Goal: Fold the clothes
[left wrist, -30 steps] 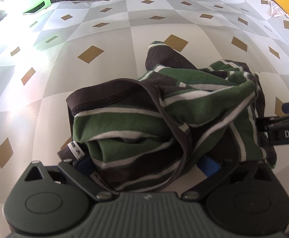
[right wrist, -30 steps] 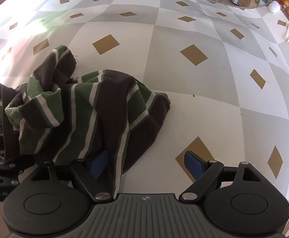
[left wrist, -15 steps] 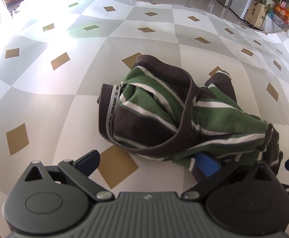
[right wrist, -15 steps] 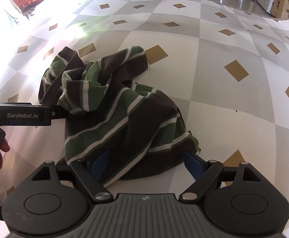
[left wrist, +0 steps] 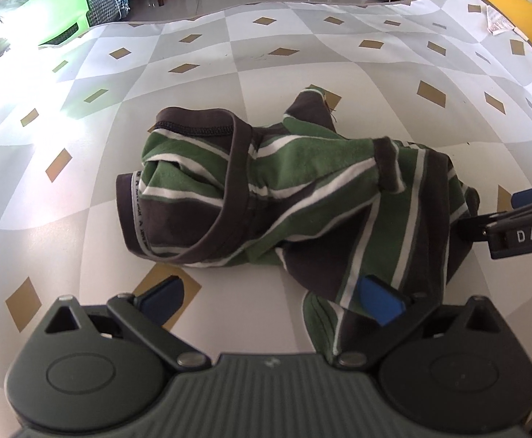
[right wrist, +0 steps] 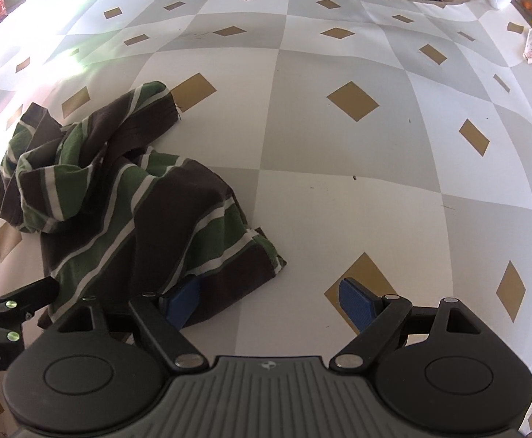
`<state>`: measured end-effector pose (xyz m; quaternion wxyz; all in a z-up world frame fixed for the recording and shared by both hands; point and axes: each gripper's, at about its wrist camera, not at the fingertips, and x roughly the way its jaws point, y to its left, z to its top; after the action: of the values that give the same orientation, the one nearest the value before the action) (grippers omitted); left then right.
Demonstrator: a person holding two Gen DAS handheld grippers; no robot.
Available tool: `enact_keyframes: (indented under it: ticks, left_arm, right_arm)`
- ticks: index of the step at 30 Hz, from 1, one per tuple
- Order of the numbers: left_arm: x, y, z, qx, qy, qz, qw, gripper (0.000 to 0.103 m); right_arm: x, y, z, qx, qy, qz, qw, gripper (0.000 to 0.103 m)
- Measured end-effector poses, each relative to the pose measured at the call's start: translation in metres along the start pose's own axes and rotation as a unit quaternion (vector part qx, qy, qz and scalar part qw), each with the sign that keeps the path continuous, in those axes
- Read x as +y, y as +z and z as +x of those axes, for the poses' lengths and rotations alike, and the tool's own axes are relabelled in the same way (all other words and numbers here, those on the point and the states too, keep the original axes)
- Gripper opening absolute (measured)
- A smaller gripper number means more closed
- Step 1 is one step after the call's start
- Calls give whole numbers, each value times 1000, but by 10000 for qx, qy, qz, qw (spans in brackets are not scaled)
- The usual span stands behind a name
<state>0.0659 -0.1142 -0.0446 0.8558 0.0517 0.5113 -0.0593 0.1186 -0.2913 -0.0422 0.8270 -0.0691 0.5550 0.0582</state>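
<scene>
Striped shirt [left wrist: 302, 197] lies crumpled on the checked tablecloth [right wrist: 339, 200].
Both grippers point down at it with jaws spread wide and nothing clamped: the left gripper [left wrist: 269, 299] has its right pad against a fold of cloth, and the right gripper [right wrist: 269, 299] has its left pad tucked under the hem.
</scene>
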Motion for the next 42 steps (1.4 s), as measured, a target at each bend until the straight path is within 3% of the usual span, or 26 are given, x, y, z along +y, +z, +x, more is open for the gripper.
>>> enact_keyframes:
  ticks: [12, 18, 23, 31, 42]
  left_arm:
    - [3, 0, 23, 129, 124, -153, 9997, 103]
    - [27, 8, 30, 97, 430, -741, 9963, 103]
    - [44, 14, 27, 65, 424, -1085, 9932, 103]
    - [50, 11, 13, 91, 280, -1060, 9939, 103]
    - [54, 2, 11, 131, 556, -933, 9940, 103]
  right_arm:
    - [29, 16, 22, -149, -44, -298, 9994, 84]
    - [55, 40, 31, -506, -28, -553, 9972, 84]
    - [52, 55, 33, -566, 168, 98, 9982, 83]
    - [36, 35, 32, -655, 237, 511, 9963, 84]
    - [35, 18, 38, -1249, 160, 60, 9920, 91]
